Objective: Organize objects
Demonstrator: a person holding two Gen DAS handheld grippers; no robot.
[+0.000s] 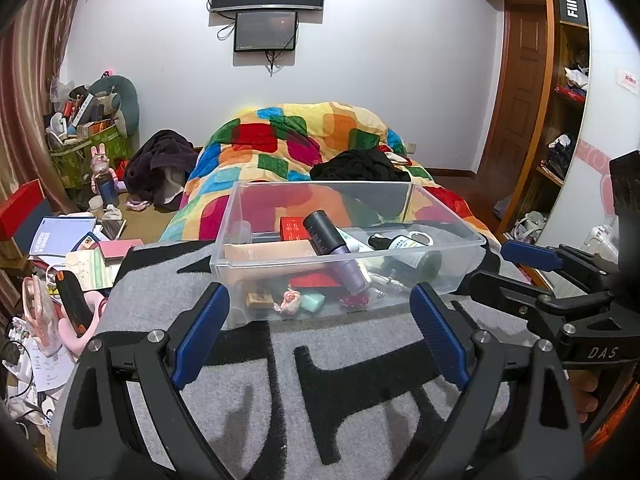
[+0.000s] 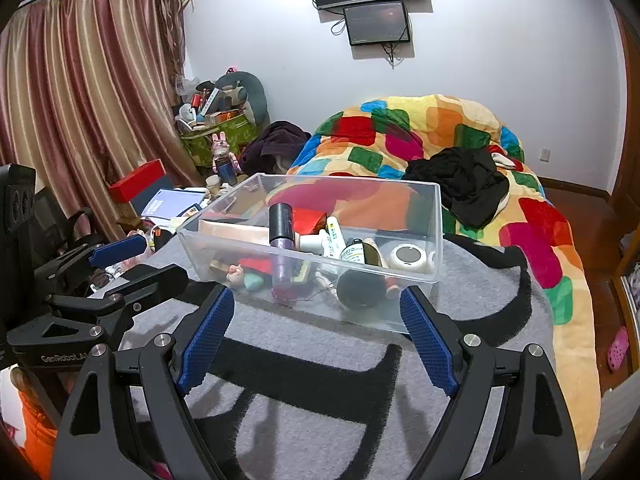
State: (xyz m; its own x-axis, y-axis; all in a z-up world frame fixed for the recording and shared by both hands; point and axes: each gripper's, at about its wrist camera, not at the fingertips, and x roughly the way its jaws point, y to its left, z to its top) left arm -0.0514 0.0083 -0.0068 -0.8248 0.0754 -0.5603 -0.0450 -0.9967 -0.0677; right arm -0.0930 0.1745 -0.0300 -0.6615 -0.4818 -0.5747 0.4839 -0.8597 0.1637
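Note:
A clear plastic bin stands on a grey and black blanket; it also shows in the right wrist view. It holds several small items: a purple bottle with a black cap, a beige tube, a red box, a dark bottle and small trinkets. My left gripper is open and empty just in front of the bin. My right gripper is open and empty, also in front of the bin. The right gripper shows in the left wrist view, at the bin's right.
A colourful quilt with black clothing covers the bed behind the bin. Cluttered papers, boxes and a red box lie to the left. A wooden shelf stands at the right, curtains at the left.

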